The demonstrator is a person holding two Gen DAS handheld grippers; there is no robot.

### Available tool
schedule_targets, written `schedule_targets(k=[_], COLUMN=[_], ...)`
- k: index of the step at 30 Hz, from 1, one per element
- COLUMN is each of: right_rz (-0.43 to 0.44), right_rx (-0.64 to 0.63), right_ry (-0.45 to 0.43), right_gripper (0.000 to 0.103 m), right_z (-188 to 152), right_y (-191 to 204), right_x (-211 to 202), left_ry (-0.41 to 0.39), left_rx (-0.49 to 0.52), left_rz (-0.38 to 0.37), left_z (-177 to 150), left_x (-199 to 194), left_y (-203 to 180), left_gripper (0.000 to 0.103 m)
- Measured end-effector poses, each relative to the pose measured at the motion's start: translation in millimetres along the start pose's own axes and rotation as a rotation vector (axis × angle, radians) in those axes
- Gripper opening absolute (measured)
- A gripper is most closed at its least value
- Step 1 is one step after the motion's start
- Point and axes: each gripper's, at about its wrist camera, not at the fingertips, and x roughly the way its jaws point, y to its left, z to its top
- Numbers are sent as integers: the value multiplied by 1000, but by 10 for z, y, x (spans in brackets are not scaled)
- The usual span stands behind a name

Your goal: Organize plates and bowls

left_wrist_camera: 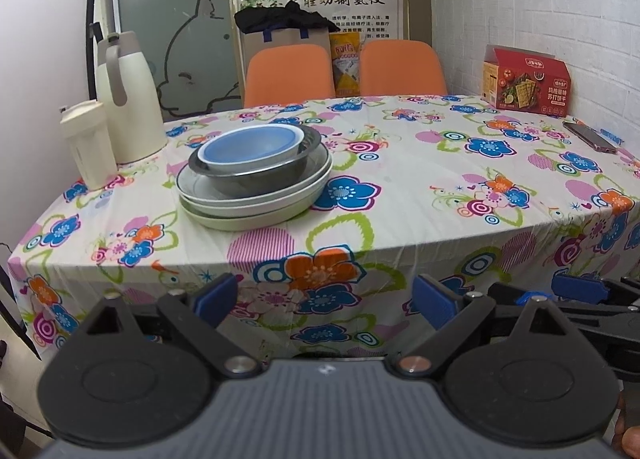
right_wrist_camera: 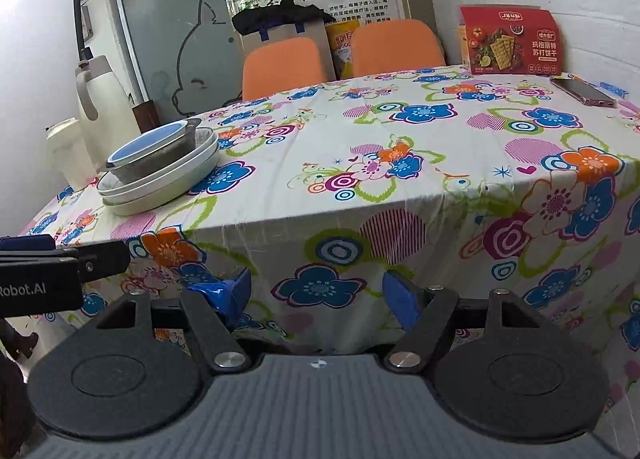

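A stack of dishes stands on the left part of the flowered tablecloth (left_wrist_camera: 400, 187): two pale plates (left_wrist_camera: 256, 199) at the bottom, a steel bowl (left_wrist_camera: 260, 173) on them, and a blue-lined white bowl (left_wrist_camera: 252, 147) nested on top. The right wrist view shows the same stack at its left, with the plates (right_wrist_camera: 160, 187) and the blue bowl (right_wrist_camera: 150, 145). My left gripper (left_wrist_camera: 324, 301) hangs open in front of the table's near edge, nothing between its fingers. My right gripper (right_wrist_camera: 318, 295) is open too, off the front edge and right of the left one.
A cream thermos jug (left_wrist_camera: 128, 99) and a cream tumbler (left_wrist_camera: 86, 143) stand left of the stack. A red cracker box (left_wrist_camera: 524, 81) and a phone (left_wrist_camera: 592, 137) lie at the far right. Two orange chairs (left_wrist_camera: 288, 75) stand behind the table; a white brick wall is on the right.
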Motion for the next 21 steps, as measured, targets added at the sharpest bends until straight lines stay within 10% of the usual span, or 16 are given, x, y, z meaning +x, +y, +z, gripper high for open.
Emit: schedule_targets(k=[21], right_rz=[0], right_rx=[-24], right_ry=[20], right_gripper=[59], right_z=[-18], right_y=[46], right_x=[52], left_ry=[-8], left_rx=[-7], left_rz=[-25], left_z=[-33], left_x=[10], left_y=[13], left_gripper=[94])
